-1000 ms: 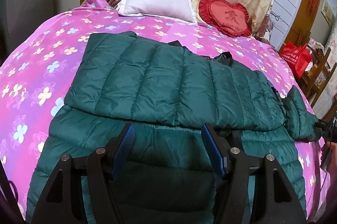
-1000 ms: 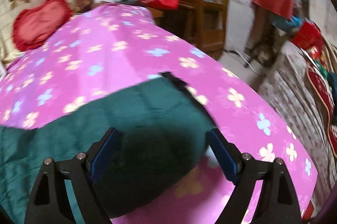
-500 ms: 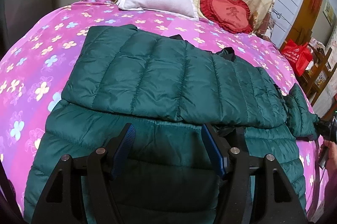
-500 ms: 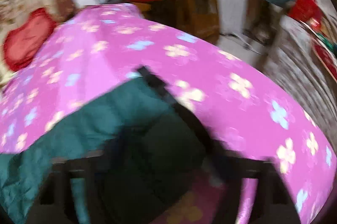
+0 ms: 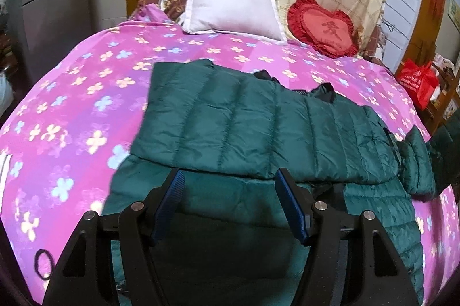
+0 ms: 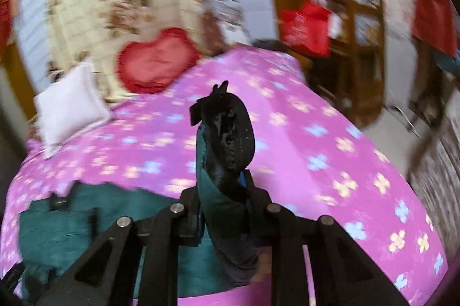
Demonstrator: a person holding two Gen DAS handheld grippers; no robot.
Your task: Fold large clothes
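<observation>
Pink flowered bed [image 5: 86,105], green jacket [image 5: 258,128], white pillow [image 5: 233,10], heart cushion [image 5: 323,31]

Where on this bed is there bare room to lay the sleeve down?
Bare bedspread lies left of the green jacket, and between its top edge and the white pillow. A hair tie sits near the left front corner. The right side is crowded: the sleeve is clamped in the right gripper.

— Any room round that jacket [image 5: 258,130]?
— Bare bedspread [image 5: 72,116] lies left of it. Beyond, the white pillow [image 5: 233,10] and red heart cushion [image 5: 323,28] block the headboard end.
</observation>
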